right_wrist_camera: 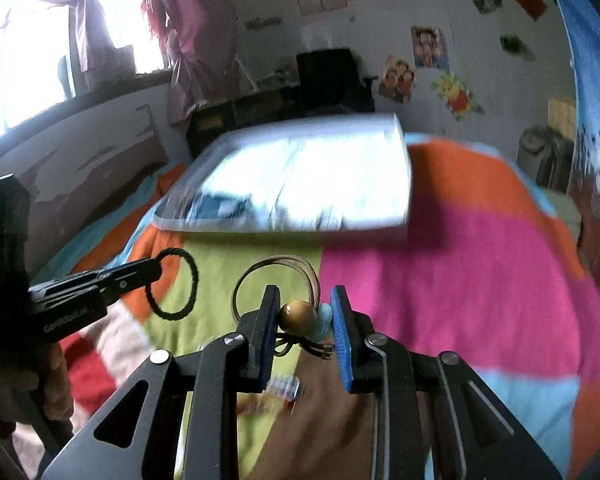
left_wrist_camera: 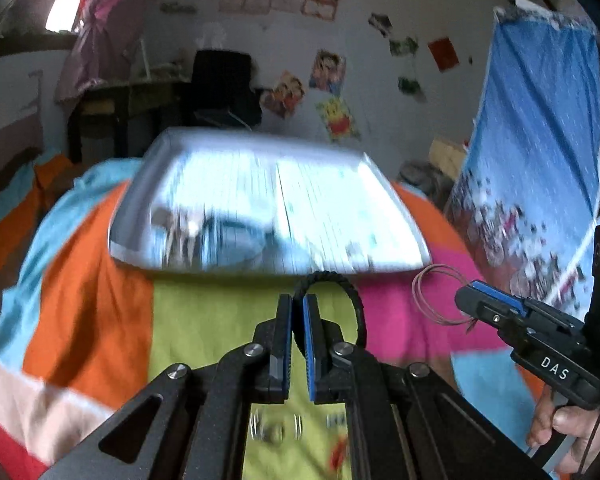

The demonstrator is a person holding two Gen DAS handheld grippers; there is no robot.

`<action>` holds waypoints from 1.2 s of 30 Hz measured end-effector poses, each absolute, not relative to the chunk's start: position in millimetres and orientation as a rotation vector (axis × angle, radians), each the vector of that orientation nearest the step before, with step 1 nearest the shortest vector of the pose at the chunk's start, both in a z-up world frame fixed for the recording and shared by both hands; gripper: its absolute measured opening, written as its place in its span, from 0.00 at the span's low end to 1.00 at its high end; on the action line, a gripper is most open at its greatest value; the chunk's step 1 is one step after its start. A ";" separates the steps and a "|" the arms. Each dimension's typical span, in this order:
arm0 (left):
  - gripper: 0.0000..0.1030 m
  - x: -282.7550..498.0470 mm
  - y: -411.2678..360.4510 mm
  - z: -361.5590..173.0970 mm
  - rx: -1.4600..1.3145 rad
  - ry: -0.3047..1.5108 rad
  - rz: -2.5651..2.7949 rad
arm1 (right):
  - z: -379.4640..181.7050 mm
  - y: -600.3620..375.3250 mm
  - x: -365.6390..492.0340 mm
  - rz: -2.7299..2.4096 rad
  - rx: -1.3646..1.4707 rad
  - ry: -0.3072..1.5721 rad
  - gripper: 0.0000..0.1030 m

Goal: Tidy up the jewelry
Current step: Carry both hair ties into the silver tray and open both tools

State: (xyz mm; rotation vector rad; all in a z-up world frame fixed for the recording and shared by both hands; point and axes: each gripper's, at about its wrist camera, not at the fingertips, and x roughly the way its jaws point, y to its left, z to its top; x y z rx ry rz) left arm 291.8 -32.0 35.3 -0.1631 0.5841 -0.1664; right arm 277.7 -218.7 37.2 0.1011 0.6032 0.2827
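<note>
A: What is hard to make out?

B: The silver tray point(left_wrist_camera: 268, 204) is smeared by motion in both views, so whatever lies in it cannot be told; only blurred blue and white streaks show. Some small things on the green patch of the patchwork blanket point(left_wrist_camera: 100, 300), low between the arms of each claw, are also too blurred to name. The person appears only as part of a hand point(left_wrist_camera: 568, 432) at the lower right edge of the left view, cut off by the frame.

A: And the left claw?

B: The left claw point(left_wrist_camera: 298, 332) has its blue pads almost together, pinching a black braided hair tie point(left_wrist_camera: 332, 280). The tie's loop curves up and to the right of the fingertips, on the near side of the tray, in front of its front rim. In the right view the same loop point(right_wrist_camera: 172, 284) hangs from the tip of that claw point(right_wrist_camera: 156, 272), short of the tray.

A: The right claw?

B: The right claw point(right_wrist_camera: 304, 320) stands partly open, and a gold bead point(right_wrist_camera: 298, 317) with a pale blue piece beside it sits clamped between the pads. Thin brown wire loops point(right_wrist_camera: 276, 280) rise from the bead toward the tray, with no contact to be seen. From the left view that claw point(left_wrist_camera: 470, 300) sits right of the tray's near corner, with a thin pinkish loop point(left_wrist_camera: 440, 296) at its tip.
</note>
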 end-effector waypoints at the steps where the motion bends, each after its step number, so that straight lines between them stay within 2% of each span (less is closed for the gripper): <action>1: 0.06 304.7 -31.1 42.0 -0.174 0.572 -0.162 | 46.5 -218.6 291.8 0.277 0.094 0.588 0.22; 6: 0.06 360.4 -32.0 57.0 -0.174 0.559 -0.120 | 70.9 -211.7 350.8 0.266 0.098 0.553 0.22; 10: 0.06 396.8 -33.9 48.1 -0.167 0.611 -0.101 | 65.0 -204.0 386.6 0.259 0.099 0.555 0.22; 17: 0.06 417.8 -41.3 24.5 -0.150 0.670 -0.092 | 28.9 -208.8 411.5 0.223 0.125 0.615 0.22; 25: 0.06 415.8 -43.6 14.2 -0.158 0.679 -0.072 | 18.2 -211.3 419.6 0.210 0.098 0.626 0.23; 26: 0.06 415.5 -43.4 13.7 -0.156 0.680 -0.068 | 19.2 -211.3 419.5 0.207 0.091 0.621 0.24; 28: 0.08 414.9 -43.5 13.6 -0.155 0.686 -0.054 | 22.3 -211.7 417.0 0.199 0.085 0.603 0.38; 30: 0.15 413.4 -42.6 13.6 -0.162 0.692 -0.043 | 27.1 -212.3 413.9 0.178 0.070 0.583 0.44; 31: 0.23 411.7 -42.3 14.5 -0.167 0.689 -0.037 | 29.4 -213.4 412.1 0.174 0.069 0.576 0.44; 33: 0.42 406.5 -40.9 17.4 -0.172 0.671 -0.024 | 33.9 -216.4 406.5 0.164 0.067 0.568 0.44; 34: 0.62 402.9 -39.7 19.8 -0.176 0.658 -0.015 | 36.1 -218.2 403.6 0.160 0.067 0.562 0.44; 35: 0.72 396.4 -38.2 23.5 -0.184 0.632 -0.002 | 38.7 -219.6 400.1 0.154 0.065 0.556 0.44; 36: 0.73 392.5 -36.7 26.3 -0.193 0.614 0.000 | 42.1 -221.3 395.8 0.145 0.063 0.548 0.47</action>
